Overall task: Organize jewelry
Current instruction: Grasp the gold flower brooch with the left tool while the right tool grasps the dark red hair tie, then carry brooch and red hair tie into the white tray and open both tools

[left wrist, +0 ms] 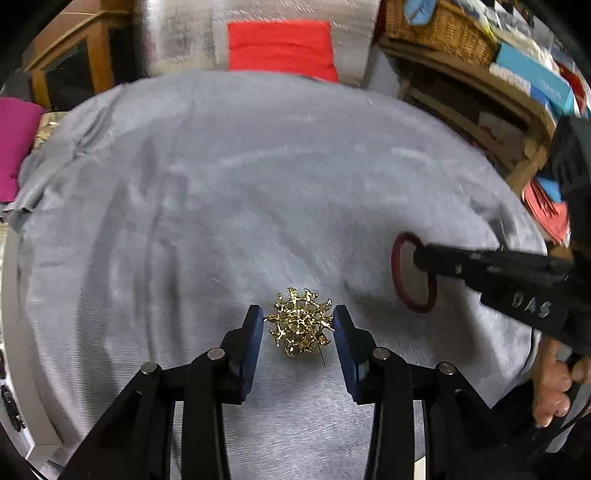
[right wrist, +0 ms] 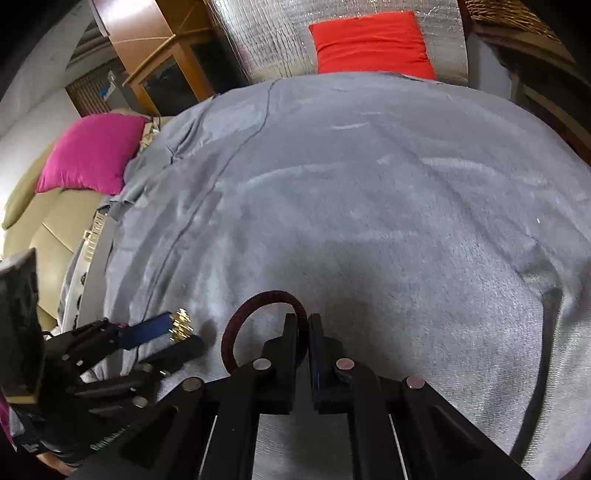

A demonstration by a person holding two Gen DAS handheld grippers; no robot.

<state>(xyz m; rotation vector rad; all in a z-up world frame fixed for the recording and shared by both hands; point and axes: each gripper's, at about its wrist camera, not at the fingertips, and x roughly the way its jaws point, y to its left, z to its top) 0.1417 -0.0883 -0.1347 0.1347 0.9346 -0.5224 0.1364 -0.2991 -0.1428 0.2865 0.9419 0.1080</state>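
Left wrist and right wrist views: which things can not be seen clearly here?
- Gold brooch: in the right wrist view the left gripper fingers hide most of it.
- Dark red ring: in the right wrist view the right gripper covers its near part.
- Shelf items: left wrist view, blurred and cut by the edge.

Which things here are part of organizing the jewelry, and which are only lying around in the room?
Part of the job:
gold brooch, between the left gripper jaws
dark red bangle, pinched in the right gripper

Only lying around:
red cushion
pink cushion
wicker basket
grey cloth under everything
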